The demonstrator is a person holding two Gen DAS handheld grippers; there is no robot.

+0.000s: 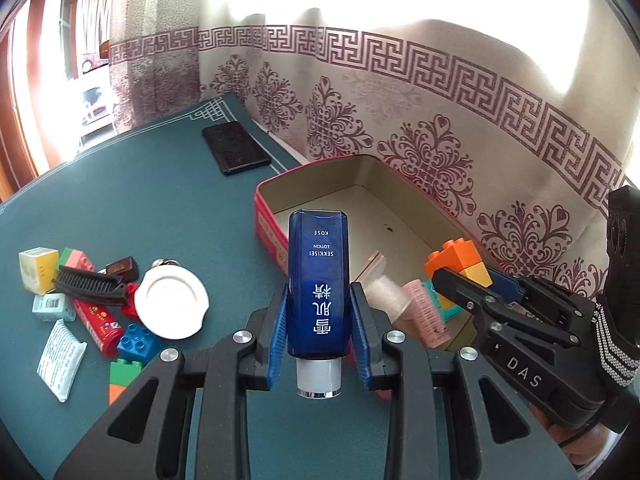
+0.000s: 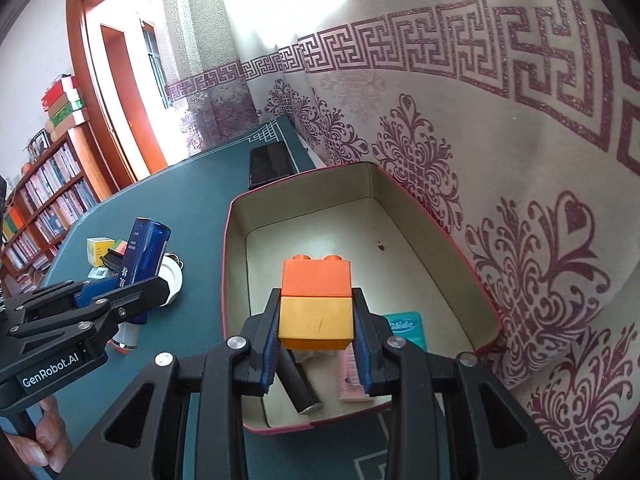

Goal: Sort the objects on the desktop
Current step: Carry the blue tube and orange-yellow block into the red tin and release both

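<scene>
We hold the blue lotion bottle (image 1: 317,280) clamped in the left hand-held gripper (image 1: 318,312), cap toward the camera, above the bench (image 1: 160,208) just short of the red tin box (image 1: 264,216). The right hand-held gripper (image 2: 316,332) grips the orange-and-yellow brick stack (image 2: 316,300) over the box interior. Risks as we judge them: the smooth bottle may slip through the pads; the stacked bricks may separate; both grippers may collide over the box.

Surface: green table mat (image 1: 132,200) | Far: black case (image 1: 235,149) | Right: red tin box (image 1: 267,216) by the curtain | Near left: loose pile – white lid (image 1: 171,304), black comb (image 1: 90,289), red tube (image 1: 98,326), blue brick (image 1: 138,345), yellow carton (image 1: 38,270)
</scene>
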